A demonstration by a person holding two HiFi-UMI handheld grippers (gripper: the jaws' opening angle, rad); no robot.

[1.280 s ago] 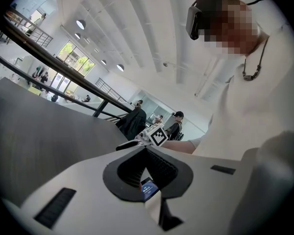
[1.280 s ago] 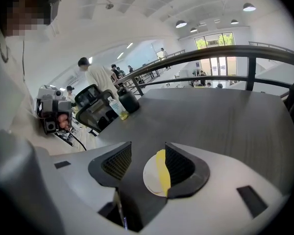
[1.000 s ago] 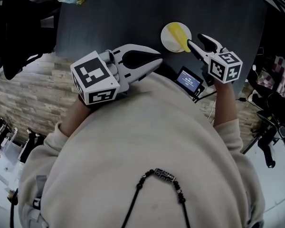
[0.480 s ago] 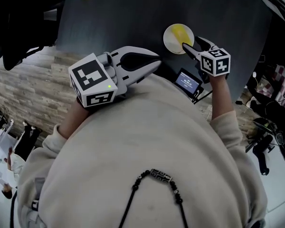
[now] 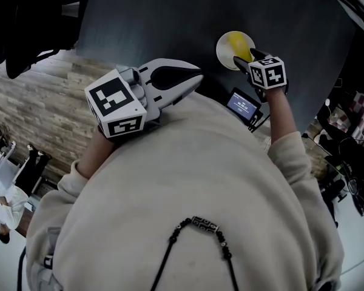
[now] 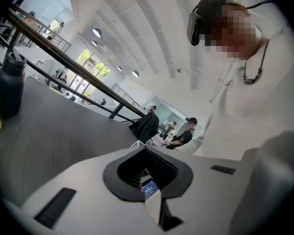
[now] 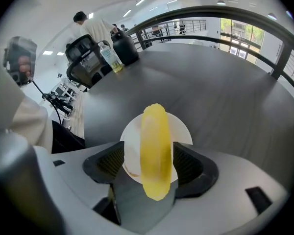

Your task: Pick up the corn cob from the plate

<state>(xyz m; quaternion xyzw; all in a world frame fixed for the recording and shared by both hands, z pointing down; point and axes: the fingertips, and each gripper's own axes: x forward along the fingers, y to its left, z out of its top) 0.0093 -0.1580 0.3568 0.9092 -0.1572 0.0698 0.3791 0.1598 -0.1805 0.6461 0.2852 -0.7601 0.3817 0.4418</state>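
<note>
1. While the jaws of the right gripper (image 5: pixel 246 56) have just been opening, we see the corn cob (image 7: pixel 156 146) lying between them, not pinched, on the plate (image 7: pixel 183 129).
2. We note the left gripper (image 5: pixel 197 77) pressed together, empty, well apart from the plate.
3. Only the right gripper view shows us both pads flanking the cob; a bottle (image 7: pixel 109 58) and dark flask (image 7: pixel 125 48) stand far across the table (image 7: pixel 225 82).

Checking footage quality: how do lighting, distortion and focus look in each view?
Head view: fisheye, table dark, corn bright. Left gripper view: ceiling washed out, edges curved. Right gripper view: corn sharp, railing bent by the lens, corners black.
</note>
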